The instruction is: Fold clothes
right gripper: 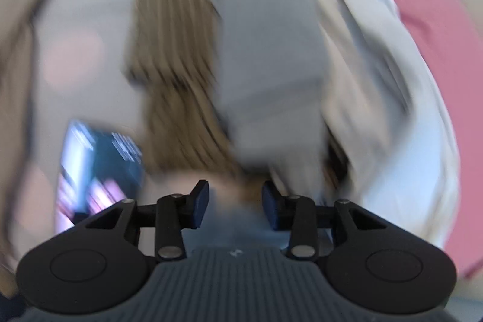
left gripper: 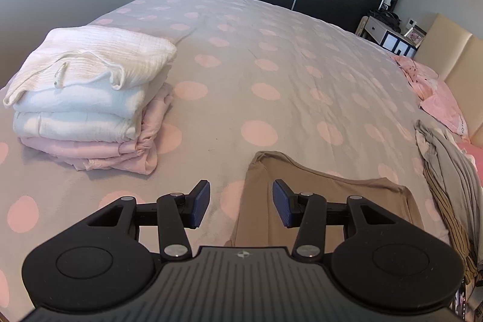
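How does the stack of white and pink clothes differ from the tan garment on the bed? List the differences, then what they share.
1. The stack of white and pink clothes is neatly folded; the tan garment lies spread flat, one layer.
2. The stack stands tall in several layers; the tan garment is low.
3. The stack sits left of the left gripper; the tan garment lies right below its open fingers.

Both rest on the polka-dot bedspread.
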A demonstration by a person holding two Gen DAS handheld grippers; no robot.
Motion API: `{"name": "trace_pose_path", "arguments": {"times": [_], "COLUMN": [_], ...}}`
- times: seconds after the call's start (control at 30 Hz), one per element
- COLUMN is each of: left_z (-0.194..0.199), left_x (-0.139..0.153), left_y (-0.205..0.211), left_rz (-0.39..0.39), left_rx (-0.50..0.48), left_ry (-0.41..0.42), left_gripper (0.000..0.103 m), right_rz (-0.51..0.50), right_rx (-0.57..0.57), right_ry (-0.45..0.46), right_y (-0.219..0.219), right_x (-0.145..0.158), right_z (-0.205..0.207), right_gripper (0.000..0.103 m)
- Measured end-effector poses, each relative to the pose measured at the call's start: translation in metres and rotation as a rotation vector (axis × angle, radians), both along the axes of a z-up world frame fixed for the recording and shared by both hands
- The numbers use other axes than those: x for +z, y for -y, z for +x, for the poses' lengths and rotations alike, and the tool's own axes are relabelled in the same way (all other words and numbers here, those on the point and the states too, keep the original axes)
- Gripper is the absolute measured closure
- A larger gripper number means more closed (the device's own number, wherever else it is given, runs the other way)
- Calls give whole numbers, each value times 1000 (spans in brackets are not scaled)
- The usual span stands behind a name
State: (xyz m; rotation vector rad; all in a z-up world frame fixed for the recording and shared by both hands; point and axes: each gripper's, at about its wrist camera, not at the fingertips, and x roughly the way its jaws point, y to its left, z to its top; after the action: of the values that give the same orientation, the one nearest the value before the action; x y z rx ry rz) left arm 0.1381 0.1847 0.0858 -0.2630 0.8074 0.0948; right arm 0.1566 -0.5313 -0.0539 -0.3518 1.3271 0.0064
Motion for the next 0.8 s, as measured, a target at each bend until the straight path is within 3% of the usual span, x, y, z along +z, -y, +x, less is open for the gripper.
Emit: {"name": "trace_pose_path", "arguments": {"times": [0.1,0.27,0.3,0.33,0.37,0.63,0.8], "left_z": [-1,-9,-11,-14,-17,-51,-81], "left_x": [0,-4,-6,-8,-11,-44,-65], "left_y": [6,16,19,21,24,45,47], "left_rz": [4,8,15,21,28,128,142], "left_rx": [-15,-46,-63,-80,-96,-227,-267], "left_ry": [2,-13,-21,-30,-39,-150,-215], "left_gripper": [59,59,59,59,58,58,58], "right_rz": [-1,32,13,-38,-73,25,97], "right_rx": [-51,-118,-119,-125,-127,-165,-90], "right_ry": [37,92,87,75,79,208,331], "right_y": [17,35,35,41,45,43,0], "right_x": [8,31,33,31,31,64,88], "right_z": [-19,-44,-48,-44,-49,-90,-107], "right_gripper": [76,76,67,47,43,43,43]}}
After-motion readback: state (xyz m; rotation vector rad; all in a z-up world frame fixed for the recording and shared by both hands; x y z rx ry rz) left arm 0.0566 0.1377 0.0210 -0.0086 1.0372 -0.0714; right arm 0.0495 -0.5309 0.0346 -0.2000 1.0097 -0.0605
